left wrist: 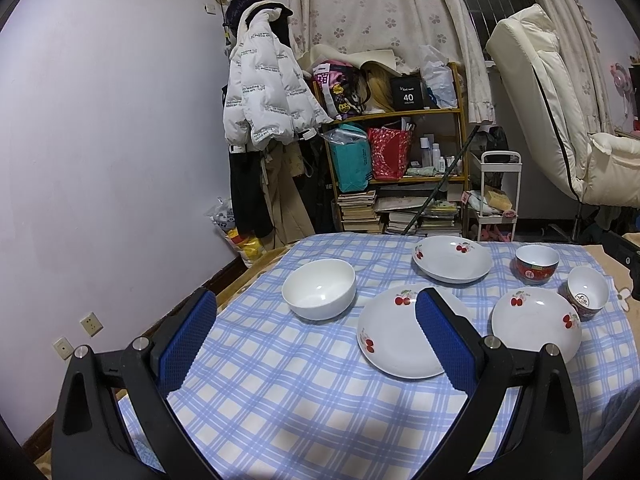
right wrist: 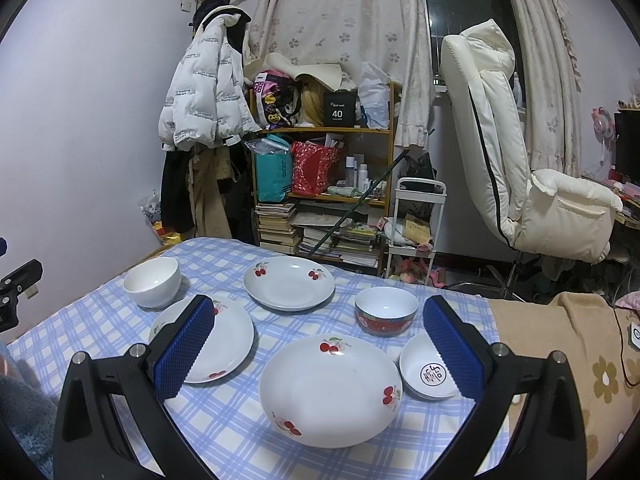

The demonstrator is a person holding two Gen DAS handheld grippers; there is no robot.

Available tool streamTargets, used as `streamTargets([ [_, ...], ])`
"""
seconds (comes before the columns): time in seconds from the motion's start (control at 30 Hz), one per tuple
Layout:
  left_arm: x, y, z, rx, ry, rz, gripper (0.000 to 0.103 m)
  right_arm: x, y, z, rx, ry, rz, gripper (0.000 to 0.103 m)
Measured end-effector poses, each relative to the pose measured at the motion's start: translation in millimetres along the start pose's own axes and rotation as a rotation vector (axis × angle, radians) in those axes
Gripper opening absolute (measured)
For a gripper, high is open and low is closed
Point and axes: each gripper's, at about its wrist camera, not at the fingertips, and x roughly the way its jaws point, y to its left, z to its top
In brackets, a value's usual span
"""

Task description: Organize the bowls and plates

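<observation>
Both claws are hovering spread wide and empty over the blue-checked cloth worktop, the left claw and right claw apparently surveying. Three white cherry-print plates and a plain white ceramic bowl are lying apart, unstacked; the red-patterned bowl is sitting just beside a smaller stamped bowl, crowding the nearest plate's edge.

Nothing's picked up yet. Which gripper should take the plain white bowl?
Left, probably. The plain white bowl lies just ahead of the open left gripper, near its side of the table. From the open right gripper it sits far left, beyond a cherry plate.
</observation>
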Motion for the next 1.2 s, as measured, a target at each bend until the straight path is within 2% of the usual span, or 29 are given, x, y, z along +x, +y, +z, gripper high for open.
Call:
streamTargets([
  [0.87,1,0,-1,-0.001,0.001,-0.002,0.098,0,-3,0,0.013,0.000,-0.014,0.103],
  [1.2,19,-2,11,0.016,0.060,-0.045,0.098,5,-5,16,0.018,0.004,-0.031,0.103],
])
